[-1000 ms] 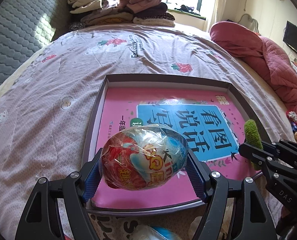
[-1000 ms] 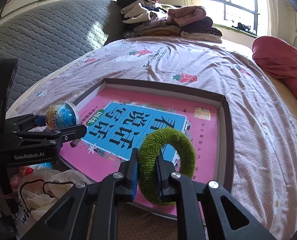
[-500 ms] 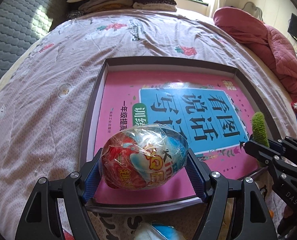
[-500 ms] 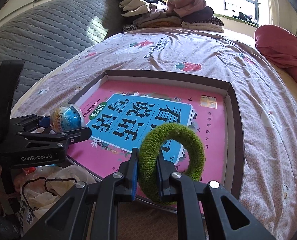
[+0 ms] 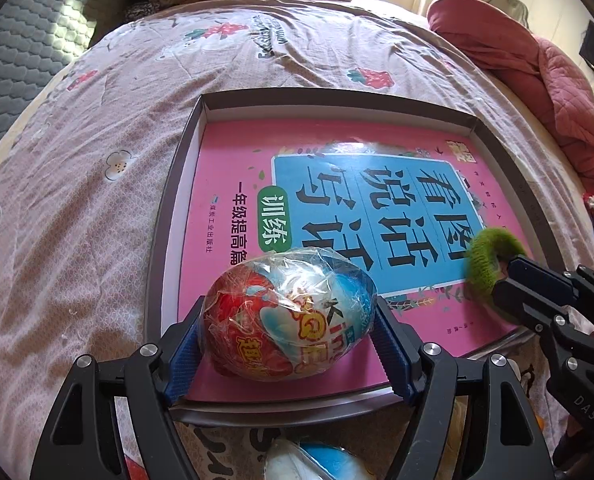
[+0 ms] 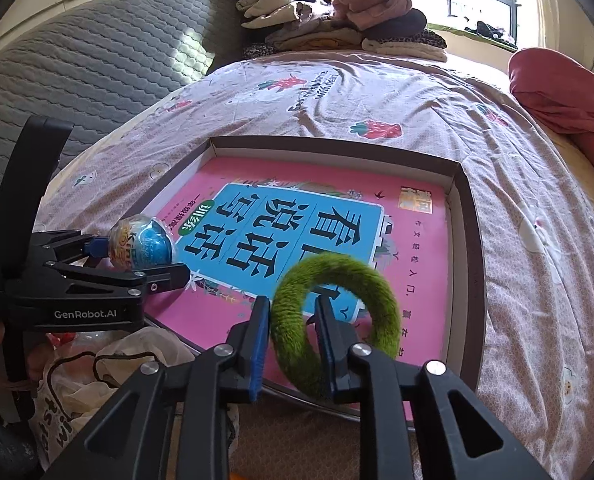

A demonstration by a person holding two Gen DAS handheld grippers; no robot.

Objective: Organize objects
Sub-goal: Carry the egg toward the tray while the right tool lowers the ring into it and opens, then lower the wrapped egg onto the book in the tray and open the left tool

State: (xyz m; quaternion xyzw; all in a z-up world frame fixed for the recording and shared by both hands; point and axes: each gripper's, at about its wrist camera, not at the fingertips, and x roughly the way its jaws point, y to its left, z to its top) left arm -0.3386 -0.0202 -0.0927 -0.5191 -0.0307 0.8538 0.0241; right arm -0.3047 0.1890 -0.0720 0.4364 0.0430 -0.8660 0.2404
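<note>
A foil-wrapped red, white and blue toy egg (image 5: 289,312) is clamped between the blue pads of my left gripper (image 5: 287,311), just above the near left corner of a shallow dark-rimmed box (image 5: 165,240). A pink and blue book (image 5: 225,160) lies flat in the box. From the right wrist view the egg (image 6: 141,244) and the left gripper (image 6: 139,260) are at the left. My right gripper (image 6: 293,304) hangs over the box's near edge with its jaws opening. The fuzzy green ring (image 6: 337,308) still stands between them, blurred and leaning right, no longer squeezed.
The box (image 6: 473,260) lies on a pink floral bedsheet (image 6: 377,92). Folded clothes (image 6: 337,28) are piled at the far end and a red quilt (image 5: 537,60) lies along the right. A white plastic bag (image 6: 97,360) sits below the box's near edge, beside a grey quilted mattress (image 6: 77,60).
The right jaws have spread apart and the green ring, pinched thin before, has puffed out and tipped to the right. The left gripper has tilted further down with the egg still in it.
</note>
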